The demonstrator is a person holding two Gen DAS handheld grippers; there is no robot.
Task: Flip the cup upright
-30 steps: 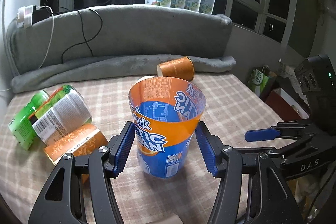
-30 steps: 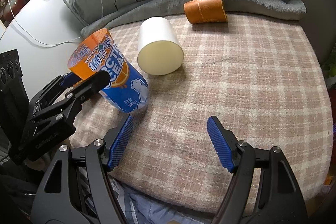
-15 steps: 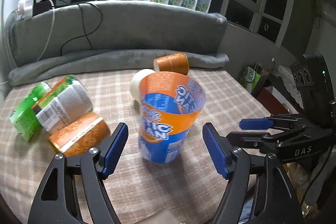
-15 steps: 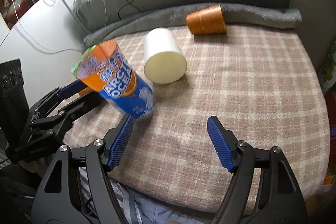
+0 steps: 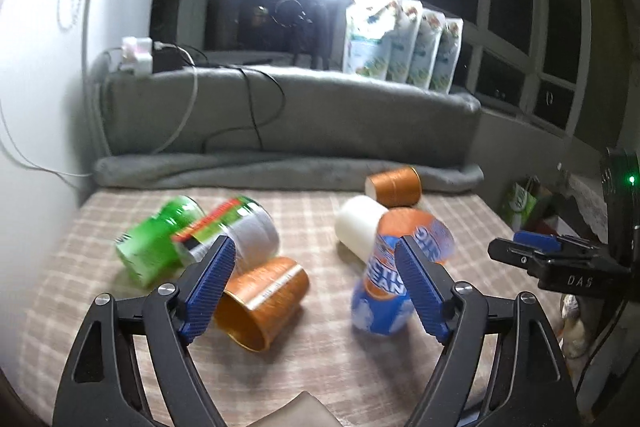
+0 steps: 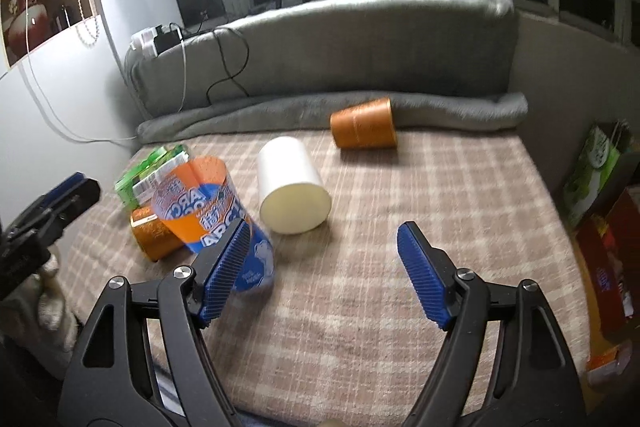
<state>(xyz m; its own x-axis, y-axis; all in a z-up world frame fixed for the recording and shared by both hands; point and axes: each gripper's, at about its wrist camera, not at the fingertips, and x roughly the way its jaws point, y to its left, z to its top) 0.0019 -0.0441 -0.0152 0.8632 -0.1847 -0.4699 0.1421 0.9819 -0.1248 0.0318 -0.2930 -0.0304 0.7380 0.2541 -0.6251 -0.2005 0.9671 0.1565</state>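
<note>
The blue and orange cup (image 5: 384,291) stands upright on the plaid cloth, mouth up; it also shows in the right wrist view (image 6: 208,211). My left gripper (image 5: 316,287) is open and empty, pulled back and to the left of the cup, its right finger overlapping the cup in view. My right gripper (image 6: 324,275) is open and empty, low over the cloth to the right of the cup. Other cups lie on their sides: a white one (image 6: 292,187), an orange one (image 6: 364,125) at the back, and an orange one (image 5: 264,303) near my left fingers.
A green cup (image 5: 156,247) and a white-labelled cup (image 5: 244,231) lie on their sides at the left. A grey rolled blanket (image 6: 440,111) and cushion bound the back. The cloth's right edge drops off beside bags and boxes (image 6: 600,167).
My left gripper has opened, let go of the blue and orange cup and drawn back and left. The cup now stands free. The right gripper has tilted up and stays open.
</note>
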